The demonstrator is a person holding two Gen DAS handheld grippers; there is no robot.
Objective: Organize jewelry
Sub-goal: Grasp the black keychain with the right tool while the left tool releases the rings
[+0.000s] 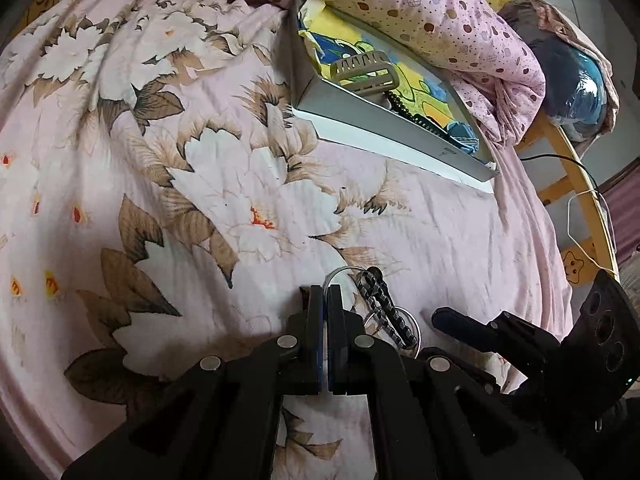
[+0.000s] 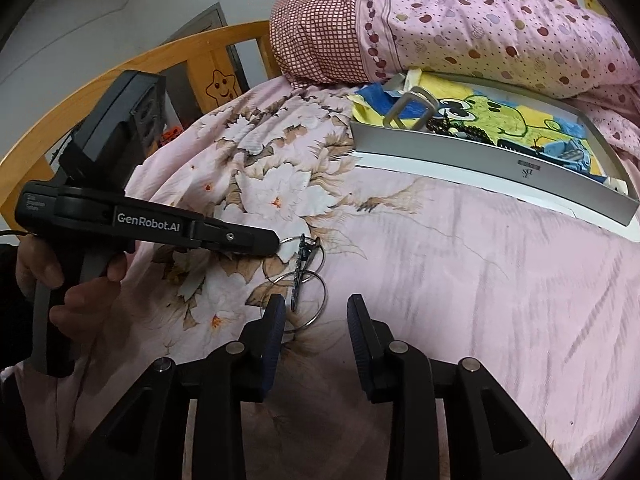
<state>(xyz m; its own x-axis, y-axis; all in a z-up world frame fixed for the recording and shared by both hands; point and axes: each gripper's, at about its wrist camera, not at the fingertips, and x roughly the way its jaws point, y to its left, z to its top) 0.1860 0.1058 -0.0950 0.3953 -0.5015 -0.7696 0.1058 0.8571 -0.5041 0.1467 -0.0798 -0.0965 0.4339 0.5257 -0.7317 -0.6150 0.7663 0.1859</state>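
A bunch of thin silver rings with a dark chain (image 1: 384, 308) lies on the floral bedsheet; it also shows in the right wrist view (image 2: 302, 276). My left gripper (image 1: 325, 292) is shut on one silver ring of the bunch; in the right wrist view its tip (image 2: 276, 244) touches the rings. My right gripper (image 2: 316, 312) is open, just in front of the bunch, its left finger (image 2: 276, 312) beside a ring. A grey box (image 1: 384, 136) at the back holds a beige hair clip (image 1: 366, 70), dark beads (image 1: 400, 106) and other pieces.
A pink dotted quilt (image 2: 480, 20) lies behind the box (image 2: 480, 164). A wooden bed rail (image 2: 140, 64) curves at the left. A white cable (image 1: 588, 216) hangs by the rail on the right in the left wrist view.
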